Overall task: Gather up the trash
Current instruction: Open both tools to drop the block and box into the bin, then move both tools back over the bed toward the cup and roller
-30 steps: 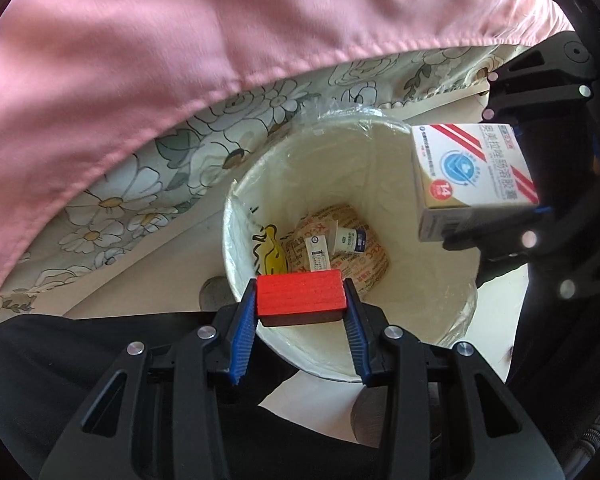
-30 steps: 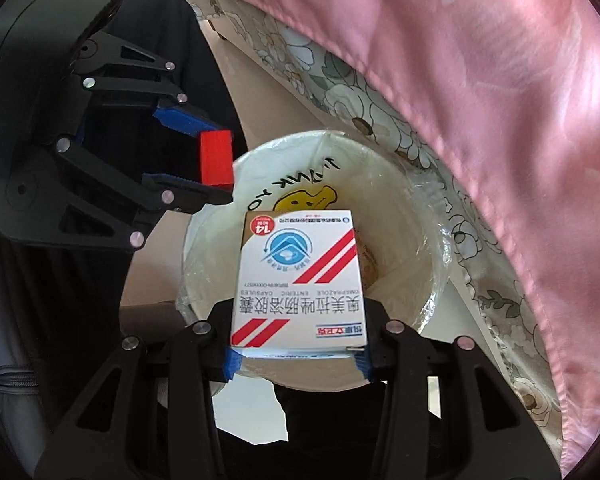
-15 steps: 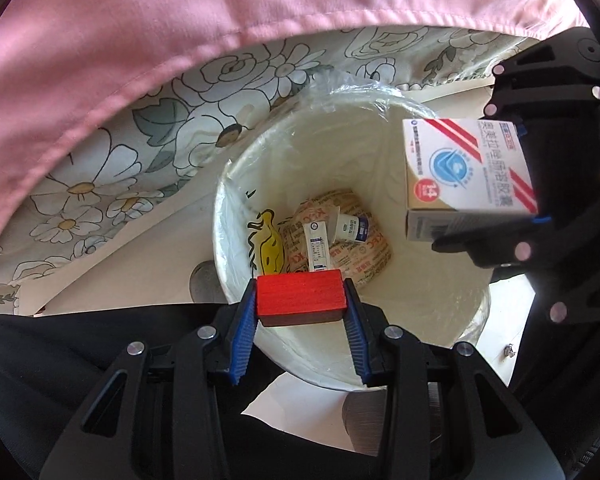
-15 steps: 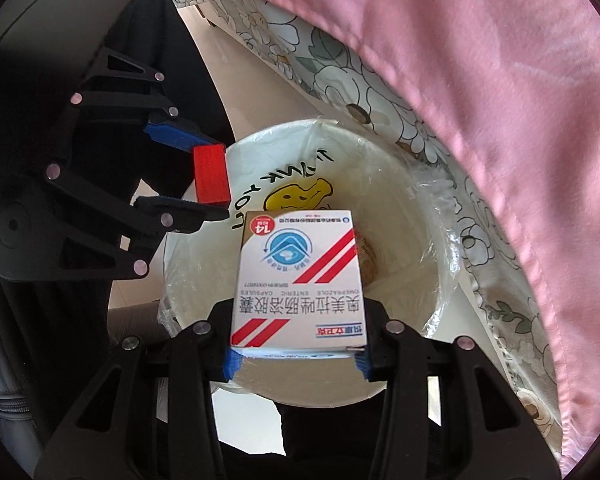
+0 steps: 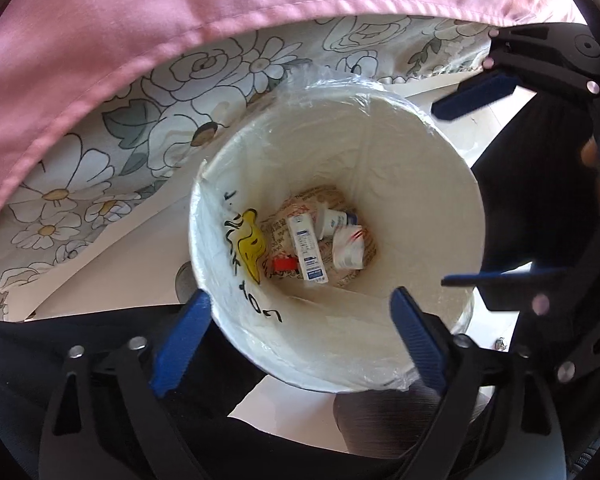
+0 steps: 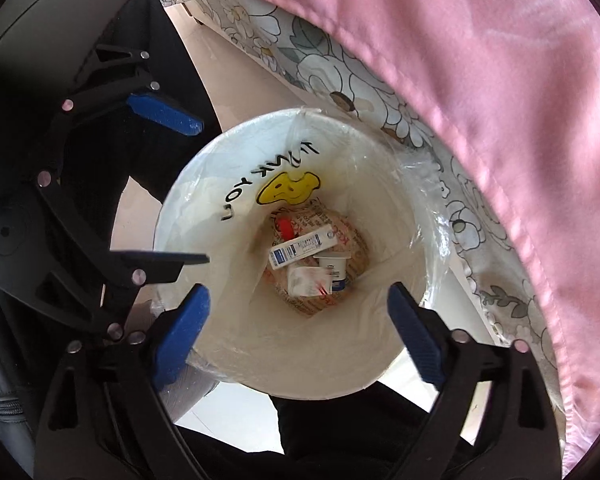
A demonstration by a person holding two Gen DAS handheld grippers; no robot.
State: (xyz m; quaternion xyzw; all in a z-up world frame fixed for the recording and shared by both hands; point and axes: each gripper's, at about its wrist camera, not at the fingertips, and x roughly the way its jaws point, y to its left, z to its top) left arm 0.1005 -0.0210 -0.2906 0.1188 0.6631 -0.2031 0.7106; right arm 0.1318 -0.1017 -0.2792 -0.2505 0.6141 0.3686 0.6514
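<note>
As both pointed down over the white bin [image 5: 440,184], the left gripper [image 5: 300,328] and right gripper [image 6: 296,320] had just spread their jaws wide, holding nothing; the red block [image 5: 283,264] and medicine box [image 6: 308,282] lay at the bin's bottom.

bin [image 5: 440,184] mouth: open from above | pink cloth [image 5: 180,20]: overhangs far side
</note>
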